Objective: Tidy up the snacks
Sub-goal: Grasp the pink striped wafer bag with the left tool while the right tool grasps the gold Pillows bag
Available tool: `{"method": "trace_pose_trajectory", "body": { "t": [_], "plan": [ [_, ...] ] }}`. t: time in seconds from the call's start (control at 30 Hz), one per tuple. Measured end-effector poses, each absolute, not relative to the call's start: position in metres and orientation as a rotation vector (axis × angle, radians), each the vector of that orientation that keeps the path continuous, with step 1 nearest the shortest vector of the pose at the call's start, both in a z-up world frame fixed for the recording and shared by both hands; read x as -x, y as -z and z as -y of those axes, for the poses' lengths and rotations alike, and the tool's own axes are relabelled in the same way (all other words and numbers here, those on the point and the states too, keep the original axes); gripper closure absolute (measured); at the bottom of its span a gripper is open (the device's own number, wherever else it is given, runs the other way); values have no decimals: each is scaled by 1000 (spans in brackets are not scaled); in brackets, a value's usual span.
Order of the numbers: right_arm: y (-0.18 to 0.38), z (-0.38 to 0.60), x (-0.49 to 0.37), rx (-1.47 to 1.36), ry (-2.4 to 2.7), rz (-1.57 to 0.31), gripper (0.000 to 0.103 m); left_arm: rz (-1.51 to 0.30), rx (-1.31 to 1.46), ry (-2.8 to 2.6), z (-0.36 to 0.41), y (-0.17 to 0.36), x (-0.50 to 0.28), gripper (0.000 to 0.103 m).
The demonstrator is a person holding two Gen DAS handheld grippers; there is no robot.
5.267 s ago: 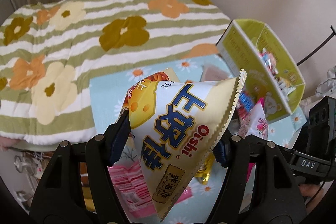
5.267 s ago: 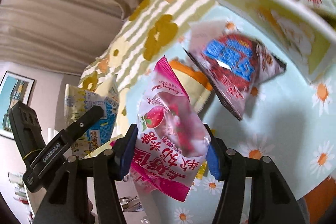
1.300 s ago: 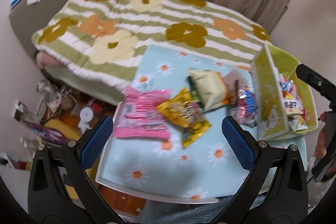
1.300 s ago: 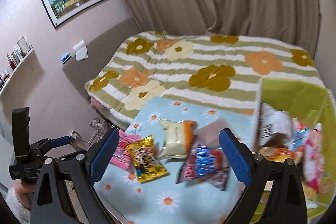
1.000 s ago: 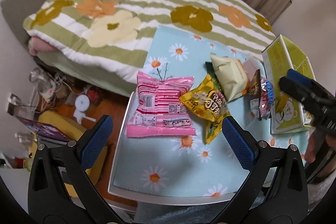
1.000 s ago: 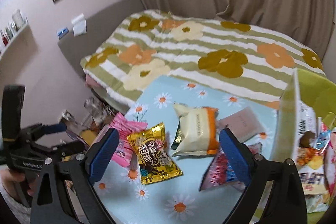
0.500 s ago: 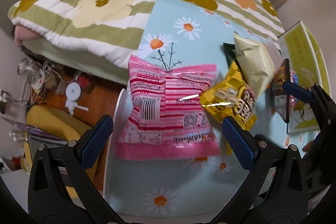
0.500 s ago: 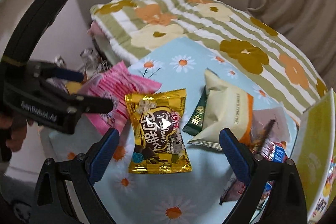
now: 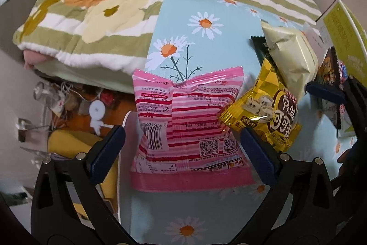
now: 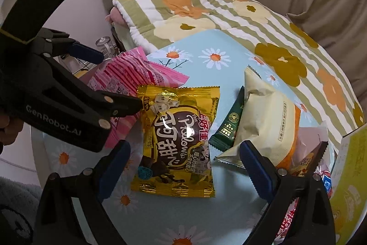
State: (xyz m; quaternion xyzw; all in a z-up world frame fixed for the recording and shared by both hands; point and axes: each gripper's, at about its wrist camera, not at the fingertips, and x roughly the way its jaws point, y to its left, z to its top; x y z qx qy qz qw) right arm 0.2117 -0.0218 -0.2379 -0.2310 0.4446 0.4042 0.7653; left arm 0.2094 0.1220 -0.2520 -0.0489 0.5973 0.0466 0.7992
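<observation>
1. Left gripper (image 9: pixel 182 150) is hanging over the pink striped foil snack bag (image 9: pixel 187 130), pointing steeply down. Its jaws have just been closing a little, with the bag lying between the blue pads (image 9: pixel 107 154), but they are standing wide and not pressing yet.
2. Right gripper (image 10: pixel 183 167) is hanging open and empty over the gold foil snack packet with brown lettering (image 10: pixel 176 141); its pads are clear of both long edges.
3. Both packs are lying flat on the pale blue daisy-print tablecloth (image 9: pixel 206 13). The gold packet's corner is overlapping the pink bag's right edge.
4. The yellow-green cardboard box (image 10: pixel 351 164), already holding snacks, is sitting at the far right; probably the destination.
5. Advice, left: be lowering until the pads flank the bag's puffed middle, then pinching gently; the bag overhangs the table edge, so a sideways nudge risks sliding it off.
6. Advice, right: be lifting the gold packet first, or keeping the left pad off it, so one pack comes up alone.
7. The cream pillow bag (image 10: pixel 266 121) and dark green bar (image 10: pixel 229 128) are waiting beside them.
</observation>
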Motion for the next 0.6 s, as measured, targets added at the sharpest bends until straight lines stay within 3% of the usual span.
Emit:
{"method": "trace_pose_trajectory", "body": {
  "t": [0.13, 0.4, 0.6],
  "plan": [
    [239, 19, -212, 501, -896, -965, 9, -1294, 105, -76, -119, 253, -207, 17],
    [243, 14, -210, 525, -915, -959, 9, -1309, 136, -75, -124, 265, -206, 17],
    [248, 11, -206, 548, -925, -953, 16, -1289, 152, -64, -125, 265, -208, 28]
  ]
}}
